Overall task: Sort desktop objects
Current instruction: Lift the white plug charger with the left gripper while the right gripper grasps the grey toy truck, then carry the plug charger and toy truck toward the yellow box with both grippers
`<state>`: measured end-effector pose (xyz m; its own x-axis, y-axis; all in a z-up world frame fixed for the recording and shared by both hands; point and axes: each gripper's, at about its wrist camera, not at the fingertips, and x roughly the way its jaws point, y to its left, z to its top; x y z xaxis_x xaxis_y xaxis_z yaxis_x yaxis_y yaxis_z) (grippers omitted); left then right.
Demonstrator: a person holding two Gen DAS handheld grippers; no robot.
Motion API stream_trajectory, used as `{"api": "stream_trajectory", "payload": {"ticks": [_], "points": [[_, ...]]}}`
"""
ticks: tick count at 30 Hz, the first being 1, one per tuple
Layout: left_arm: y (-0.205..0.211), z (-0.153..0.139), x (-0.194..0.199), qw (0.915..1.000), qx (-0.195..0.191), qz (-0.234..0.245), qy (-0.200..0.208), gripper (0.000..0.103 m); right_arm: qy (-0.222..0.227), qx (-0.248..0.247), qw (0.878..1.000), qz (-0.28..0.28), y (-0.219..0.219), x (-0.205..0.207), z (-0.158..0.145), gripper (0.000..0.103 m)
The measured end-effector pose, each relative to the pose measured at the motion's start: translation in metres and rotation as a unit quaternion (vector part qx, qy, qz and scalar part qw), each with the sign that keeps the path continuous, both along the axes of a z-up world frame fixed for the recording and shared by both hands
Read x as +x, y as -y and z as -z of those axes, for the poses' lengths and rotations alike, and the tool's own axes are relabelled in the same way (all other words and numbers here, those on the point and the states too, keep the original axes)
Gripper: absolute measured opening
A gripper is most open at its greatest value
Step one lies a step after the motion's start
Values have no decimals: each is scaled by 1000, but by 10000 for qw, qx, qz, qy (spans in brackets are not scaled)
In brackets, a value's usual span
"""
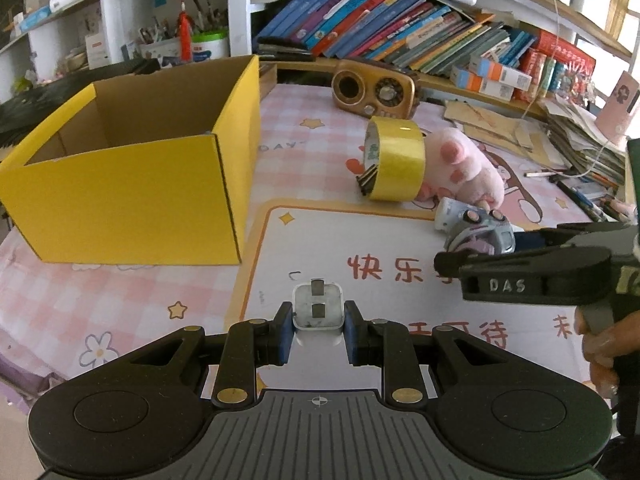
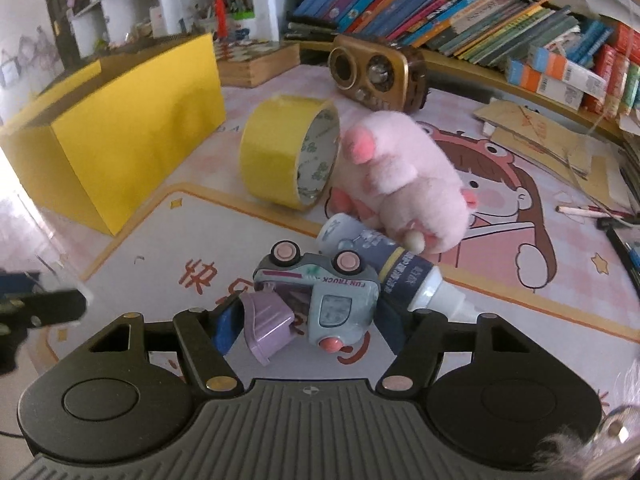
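Waiting at the upper left, the big yellow cardboard box [image 1: 132, 184] looks empty. Yellow tape roll [image 2: 290, 152], fluffy pink toy [image 2: 400, 176] and bottle [image 2: 384, 264] lie unsorted. Right gripper [image 2: 308, 320] pinches the tipped toy truck [image 2: 324, 292]. Left gripper [image 1: 318, 330] squeezes the small white plug [image 1: 318, 308].

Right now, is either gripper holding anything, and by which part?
The left gripper grips a white plug adapter by its sides. The right gripper brackets the overturned toy truck; whether it clamps it cannot be told.
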<state>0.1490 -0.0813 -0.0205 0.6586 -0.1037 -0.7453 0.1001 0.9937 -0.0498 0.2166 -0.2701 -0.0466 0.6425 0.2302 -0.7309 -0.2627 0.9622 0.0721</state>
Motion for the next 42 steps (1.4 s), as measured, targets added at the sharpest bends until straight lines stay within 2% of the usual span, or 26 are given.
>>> {"api": "stream_trajectory", "payload": {"ticks": [5, 17, 22, 42], "points": [[1, -4, -2, 9999, -57, 110, 108, 24, -23, 163, 9998, 139, 3, -6, -12, 66], [-20, -35, -15, 9973, -399, 245, 560, 24, 295, 503, 9980, 246, -2, -40, -59, 66], [-29, -34, -22, 9967, -462, 385, 540, 24, 336, 418, 9983, 222, -16, -55, -61, 66], [-92, -36, -59, 9927, -669, 811, 600, 24, 163, 417, 9961, 760, -78, -109, -62, 66]]}}
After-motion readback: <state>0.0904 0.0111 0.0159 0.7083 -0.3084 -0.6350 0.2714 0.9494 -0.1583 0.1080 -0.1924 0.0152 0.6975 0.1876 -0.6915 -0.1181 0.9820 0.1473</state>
